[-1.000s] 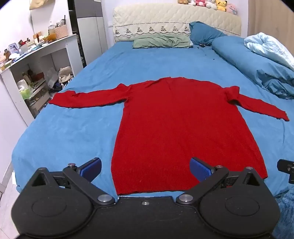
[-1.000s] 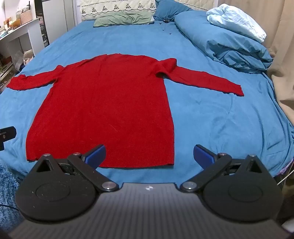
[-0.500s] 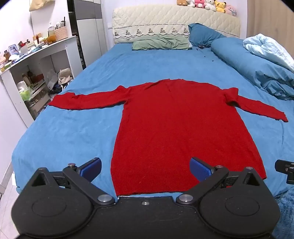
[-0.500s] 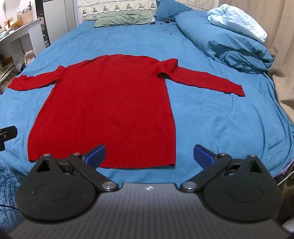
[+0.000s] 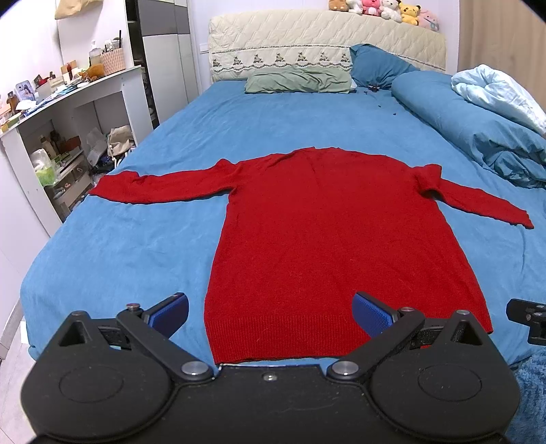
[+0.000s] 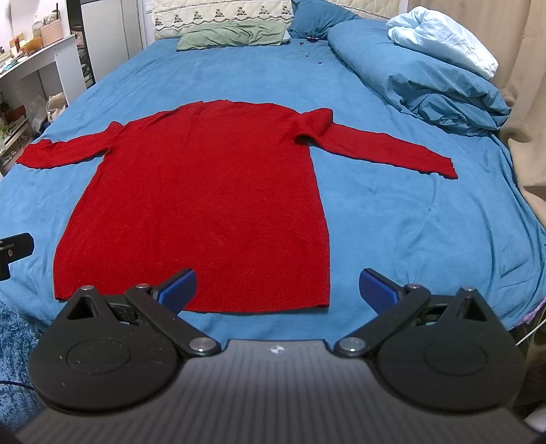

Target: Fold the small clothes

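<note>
We see the red sweater (image 5: pixel 327 239) lying flat on the blue bed (image 5: pixel 136 246), sleeves spread wide, hem nearest us, so no fold is made yet. Our left gripper (image 5: pixel 269 312) and right gripper (image 6: pixel 276 287) hover by the hem, jaws spread and empty; every fold remains.

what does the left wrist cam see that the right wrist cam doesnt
Only the left wrist view shows the row of plush toys on the headboard and the full shelf unit beside the bed. Only the right wrist view shows the beige curtain along the bed's far side. Both show the red sweater spread flat with sleeves out on the blue bed, the green pillow, and the rolled blue duvet. Both the left gripper and the right gripper are open and empty.
</note>
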A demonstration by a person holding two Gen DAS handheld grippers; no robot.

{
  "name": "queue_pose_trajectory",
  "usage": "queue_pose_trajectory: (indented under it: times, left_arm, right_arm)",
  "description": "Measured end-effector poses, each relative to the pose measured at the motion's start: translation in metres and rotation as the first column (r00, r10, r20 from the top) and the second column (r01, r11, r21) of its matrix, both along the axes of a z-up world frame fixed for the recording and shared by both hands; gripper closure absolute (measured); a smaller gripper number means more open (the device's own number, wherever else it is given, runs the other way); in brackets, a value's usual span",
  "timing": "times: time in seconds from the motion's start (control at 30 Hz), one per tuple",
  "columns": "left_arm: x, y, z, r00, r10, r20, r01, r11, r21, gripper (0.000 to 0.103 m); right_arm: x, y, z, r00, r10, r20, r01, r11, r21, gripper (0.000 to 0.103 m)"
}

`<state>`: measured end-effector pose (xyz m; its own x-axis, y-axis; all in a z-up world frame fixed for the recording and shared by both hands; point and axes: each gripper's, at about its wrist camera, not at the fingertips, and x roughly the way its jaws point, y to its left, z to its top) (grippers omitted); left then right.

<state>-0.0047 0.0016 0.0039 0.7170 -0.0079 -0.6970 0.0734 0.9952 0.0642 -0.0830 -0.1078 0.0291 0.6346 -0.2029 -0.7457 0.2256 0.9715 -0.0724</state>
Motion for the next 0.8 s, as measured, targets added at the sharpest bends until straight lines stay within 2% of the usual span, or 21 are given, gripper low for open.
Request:
queue_pose_trajectory:
  times: [0.8]
  left_arm:
    - [0.0004, -0.0003, -0.0004, 1.000, 0.000, -0.001, 0.000, 1.000, 0.000, 0.000]
  right_arm:
    - [-0.0008, 0.0010, -0.0014, 1.000, 0.002, 0.000, -0.002, 1.000, 0.008, 0.000]
